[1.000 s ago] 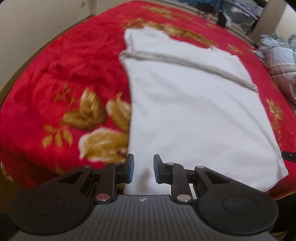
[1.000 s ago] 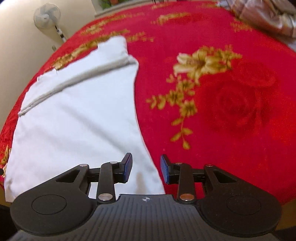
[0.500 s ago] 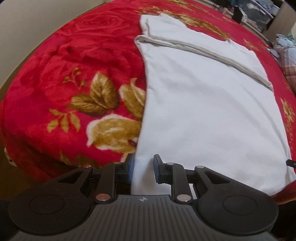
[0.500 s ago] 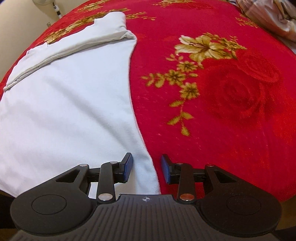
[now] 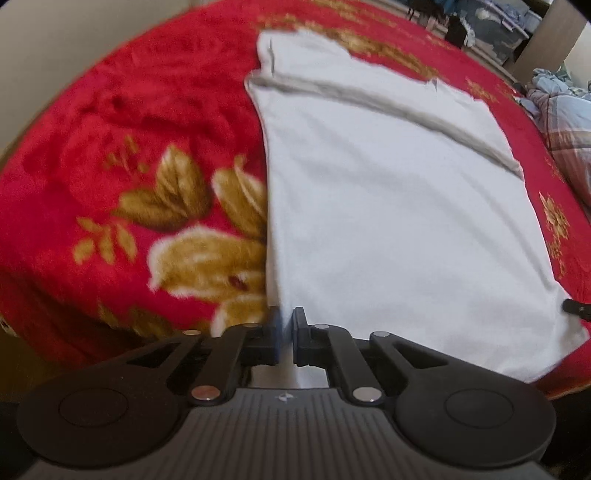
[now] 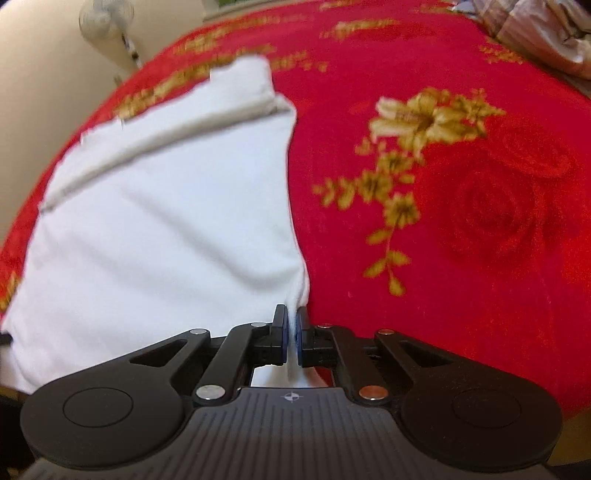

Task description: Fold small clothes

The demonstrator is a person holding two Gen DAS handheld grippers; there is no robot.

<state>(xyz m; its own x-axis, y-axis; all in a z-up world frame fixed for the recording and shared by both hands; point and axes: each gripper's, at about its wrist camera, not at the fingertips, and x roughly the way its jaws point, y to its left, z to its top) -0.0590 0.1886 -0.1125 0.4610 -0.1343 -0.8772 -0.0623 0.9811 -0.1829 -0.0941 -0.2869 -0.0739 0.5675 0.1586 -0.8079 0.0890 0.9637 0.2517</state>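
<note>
A white garment (image 5: 388, 206) lies spread on a red floral blanket, with a folded band across its far end; it also shows in the right wrist view (image 6: 166, 229). My left gripper (image 5: 285, 326) is shut on the garment's near left corner. My right gripper (image 6: 291, 325) is shut on the near right corner, where the cloth bunches up between the pads. The tip of the other gripper (image 5: 576, 308) shows at the garment's right corner in the left wrist view.
The red blanket with gold flowers (image 6: 461, 206) covers the bed (image 5: 110, 155). A plaid quilt (image 5: 569, 118) lies at the far right, also seen in the right wrist view (image 6: 535, 33). A standing fan (image 6: 107, 22) is by the wall. The bed's front edge is just below both grippers.
Both grippers closed on the garment's near corners; half a second ago their jaws stood open at the hem. The corners now pull up slightly and the views are blurred by motion.
</note>
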